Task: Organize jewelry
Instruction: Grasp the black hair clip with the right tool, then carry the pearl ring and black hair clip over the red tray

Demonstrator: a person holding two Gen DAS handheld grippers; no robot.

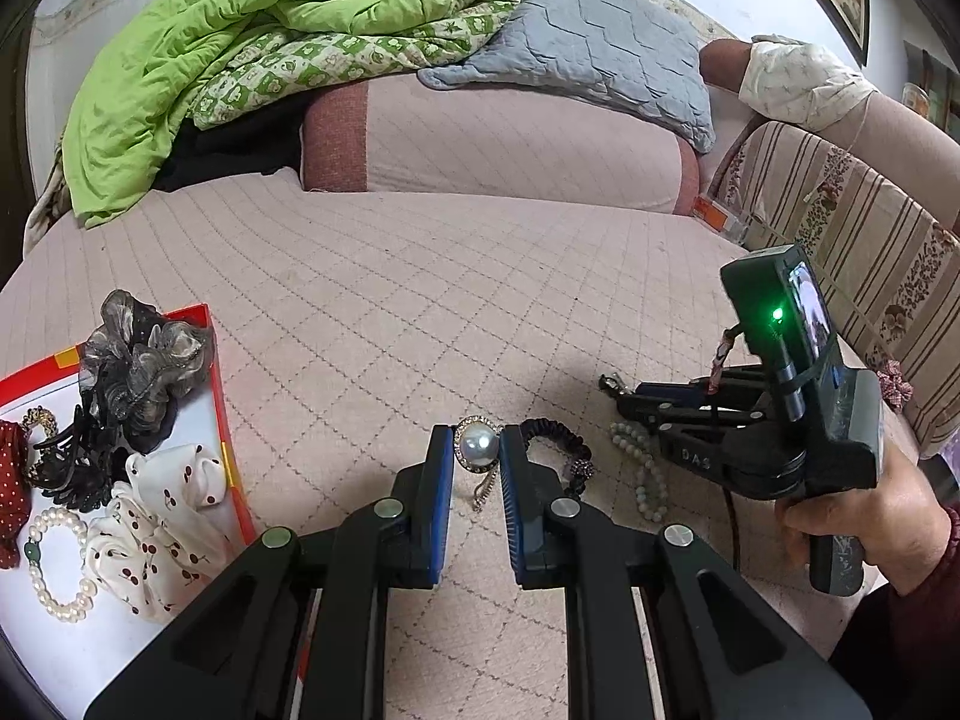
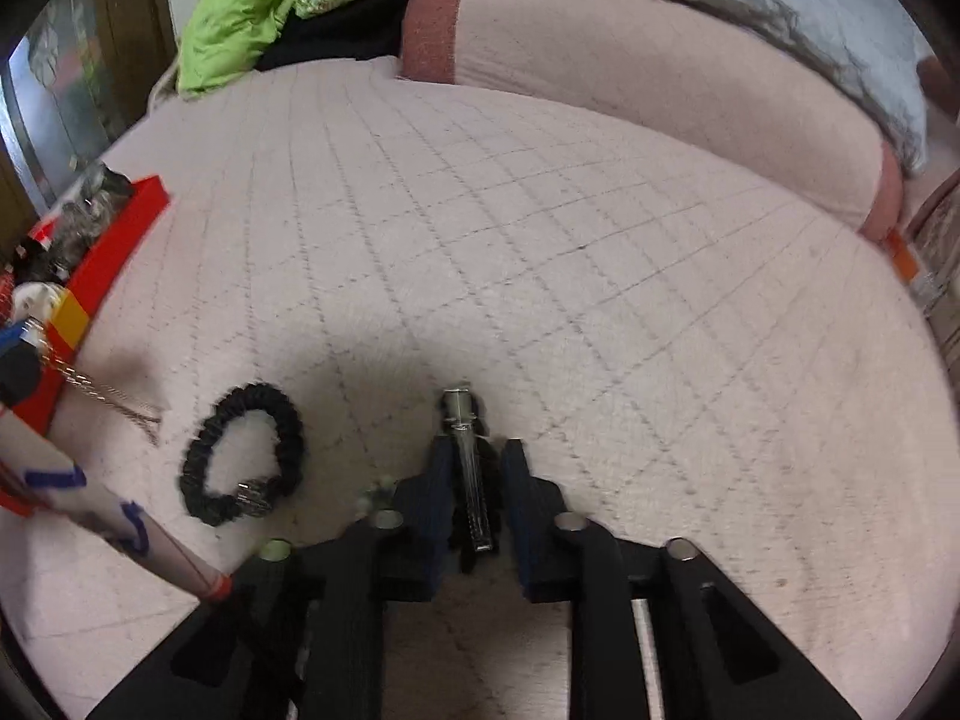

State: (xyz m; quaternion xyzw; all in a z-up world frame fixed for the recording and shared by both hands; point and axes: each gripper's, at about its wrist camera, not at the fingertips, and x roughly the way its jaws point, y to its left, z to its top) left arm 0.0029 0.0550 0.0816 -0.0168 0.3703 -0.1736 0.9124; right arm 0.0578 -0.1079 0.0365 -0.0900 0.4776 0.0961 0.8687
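Observation:
My left gripper (image 1: 477, 450) is shut on a large pearl pendant (image 1: 478, 443) with a gold rim; its chain (image 1: 485, 489) hangs down to the pink quilted bed. A black braided bracelet (image 1: 558, 450) lies just right of it and shows in the right wrist view (image 2: 240, 462). A pale green bead bracelet (image 1: 645, 468) lies beside my right gripper (image 1: 618, 387). In the right wrist view my right gripper (image 2: 474, 462) holds a slim metal clasp piece (image 2: 465, 456) with a dark cord between its pads, low over the bed.
A red-rimmed box lid (image 1: 225, 438) at the left holds a grey scrunchie (image 1: 141, 354), a cherry-print scrunchie (image 1: 162, 528), a pearl bracelet (image 1: 57, 564) and a black claw clip (image 1: 72, 474). Green quilt (image 1: 240, 48) and pillows (image 1: 498, 138) lie behind.

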